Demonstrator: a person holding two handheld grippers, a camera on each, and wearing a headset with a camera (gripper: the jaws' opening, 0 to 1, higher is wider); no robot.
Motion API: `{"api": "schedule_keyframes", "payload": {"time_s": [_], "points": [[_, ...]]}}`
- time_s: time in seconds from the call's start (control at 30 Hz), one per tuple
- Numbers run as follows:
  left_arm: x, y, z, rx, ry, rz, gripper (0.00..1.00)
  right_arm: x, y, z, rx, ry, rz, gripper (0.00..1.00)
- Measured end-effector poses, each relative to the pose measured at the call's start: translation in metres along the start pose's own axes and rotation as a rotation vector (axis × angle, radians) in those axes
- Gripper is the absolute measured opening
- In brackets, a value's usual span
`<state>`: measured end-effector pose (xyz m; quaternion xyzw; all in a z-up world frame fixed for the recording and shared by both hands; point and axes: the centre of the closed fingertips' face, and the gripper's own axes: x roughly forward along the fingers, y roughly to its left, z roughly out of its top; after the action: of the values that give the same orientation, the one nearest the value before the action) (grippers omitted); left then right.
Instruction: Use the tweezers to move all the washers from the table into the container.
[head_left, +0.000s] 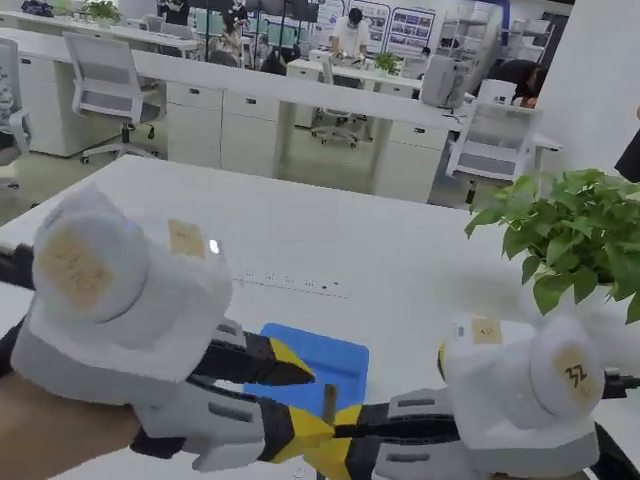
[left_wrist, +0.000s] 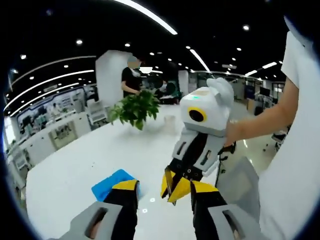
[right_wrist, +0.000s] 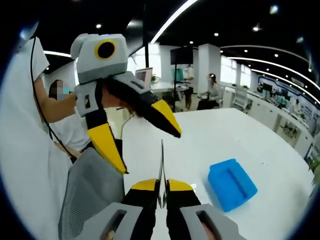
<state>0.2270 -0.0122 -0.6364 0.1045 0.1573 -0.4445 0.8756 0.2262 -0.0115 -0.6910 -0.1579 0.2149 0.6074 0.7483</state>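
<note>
Well, tweezers (right_wrist: 161, 160) between right gripper (right_wrist: 160, 186) jaws

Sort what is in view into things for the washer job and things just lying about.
For the job: tweezers, gripped in the right claw; blue container; left claw, open; small specks beyond the container, possibly washers, too small to tell.
Lying about: potted plant; office chair.

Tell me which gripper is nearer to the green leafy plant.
Right. The right gripper sits on the same side as the green leafy plant; the left gripper is farther off, on the opposite side.
</note>
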Motion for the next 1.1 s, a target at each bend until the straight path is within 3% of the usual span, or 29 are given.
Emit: {"api": "schedule_keyframes", "payload": {"time_s": [0.1,0.13,0.27,0.4,0.47,0.57,0.67,0.77,1.0,1.1], "points": [[-0.013,0.011,-0.011,-0.092,-0.058,0.136,0.62,0.004,-0.013,0.001,0.014,-0.031,-0.040,0.02],[-0.019,0.016,-0.019,-0.116,-0.070,0.194,0.67,0.006,-0.021,0.003,0.027,-0.054,-0.065,0.02],[-0.038,0.033,-0.060,-0.190,-0.019,0.380,0.83,0.019,-0.036,0.002,0.023,-0.073,-0.094,0.02],[-0.053,0.037,-0.078,-0.315,-0.056,0.478,0.87,0.029,-0.050,0.009,0.032,-0.116,-0.119,0.02],[-0.059,0.040,-0.082,-0.318,-0.088,0.529,0.90,0.035,-0.059,0.011,0.044,-0.136,-0.135,0.02],[-0.062,0.046,-0.093,-0.279,-0.082,0.603,0.94,0.044,-0.071,0.015,0.079,-0.172,-0.147,0.02],[-0.058,0.053,-0.109,-0.216,-0.046,0.647,0.95,0.055,-0.079,0.019,0.112,-0.222,-0.147,0.02],[-0.051,0.057,-0.128,-0.196,0.025,0.666,0.98,0.069,-0.081,0.013,0.122,-0.203,-0.134,0.02],[-0.041,0.057,-0.137,-0.175,0.050,0.669,0.94,0.090,-0.089,0.002,0.135,-0.217,-0.152,0.02],[-0.042,0.055,-0.143,-0.204,0.057,0.649,0.94,0.097,-0.093,-0.002,0.158,-0.228,-0.150,0.02]]}}
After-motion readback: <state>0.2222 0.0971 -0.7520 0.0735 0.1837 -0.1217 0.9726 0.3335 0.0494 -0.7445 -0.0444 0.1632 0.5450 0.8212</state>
